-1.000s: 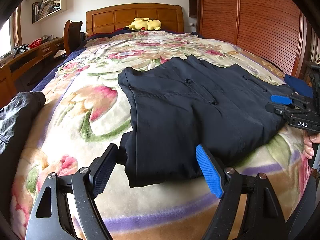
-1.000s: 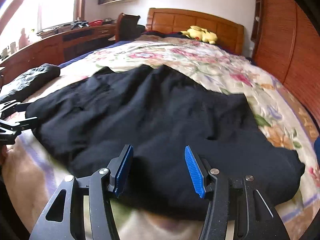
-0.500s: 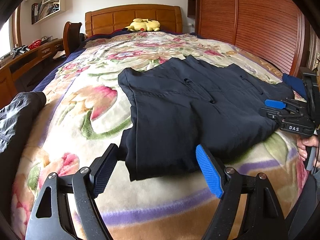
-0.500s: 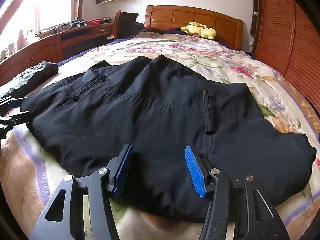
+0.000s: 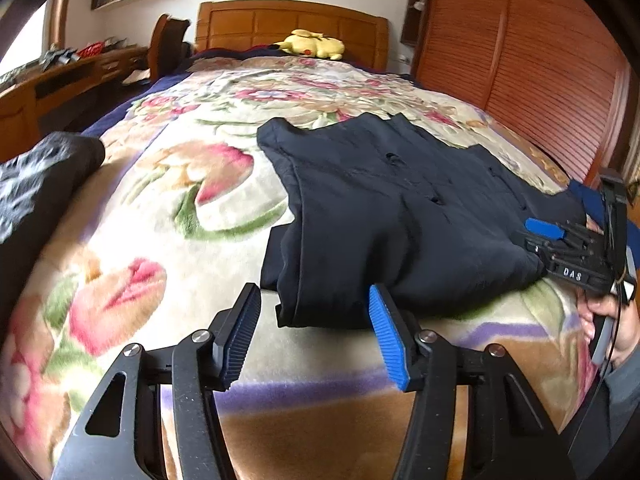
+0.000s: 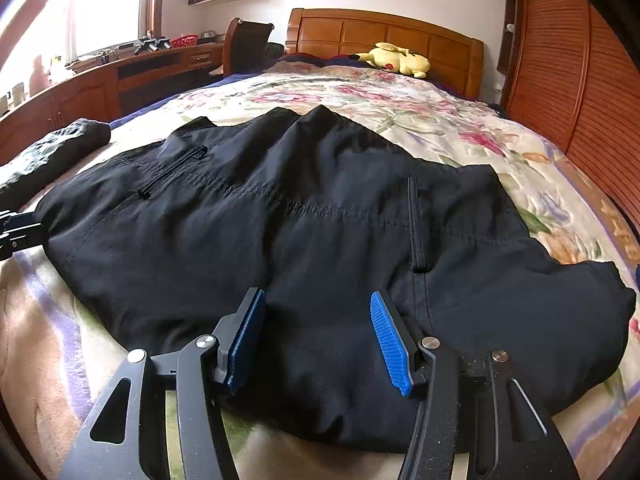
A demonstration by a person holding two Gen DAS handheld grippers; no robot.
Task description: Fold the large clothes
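White letters "DAS" read on the right gripper (image 5: 546, 234), off to the left gripper's far right side.

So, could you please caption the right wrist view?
Open right hand-held gripper over a dark navy garment on a floral blanket.

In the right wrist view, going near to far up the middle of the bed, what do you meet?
Right tool, open over the near hem → black garment spread flat → bare floral blanket → yellow plush toy → wooden headboard.
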